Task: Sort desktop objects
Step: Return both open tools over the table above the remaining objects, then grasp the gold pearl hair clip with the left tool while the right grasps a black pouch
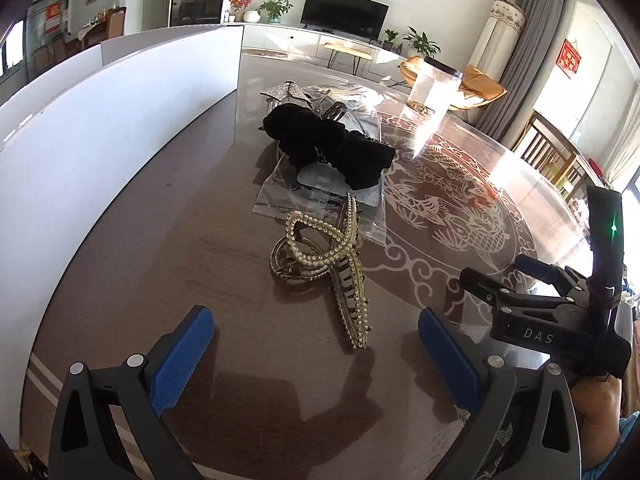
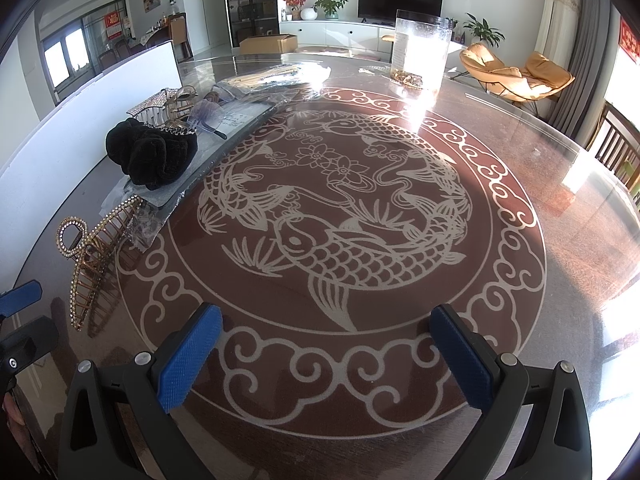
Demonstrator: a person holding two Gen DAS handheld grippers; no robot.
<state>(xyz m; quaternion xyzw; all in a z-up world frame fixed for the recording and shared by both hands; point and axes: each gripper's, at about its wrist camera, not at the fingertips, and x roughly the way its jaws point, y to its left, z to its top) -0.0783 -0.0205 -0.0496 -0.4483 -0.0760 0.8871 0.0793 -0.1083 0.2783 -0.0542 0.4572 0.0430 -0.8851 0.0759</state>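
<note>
The left gripper is spread wide and holds nothing; the pearl hair claw lies on the table just beyond its fingertips. The right gripper is equally released, over the fish pattern. A black scrunchie rests farther away.

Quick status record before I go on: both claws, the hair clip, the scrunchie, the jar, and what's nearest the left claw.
left claw: open, empty, low over the table
right claw: open, empty, over the fish pattern
hair clip: pearl and gold, lying on the table, just ahead of the left claw, between its fingers' line
scrunchie: black, resting on plastic bags beyond the clip
jar: clear, upright at the far side, small items at its bottom
nearest to left claw: hair clip, not touched
</note>
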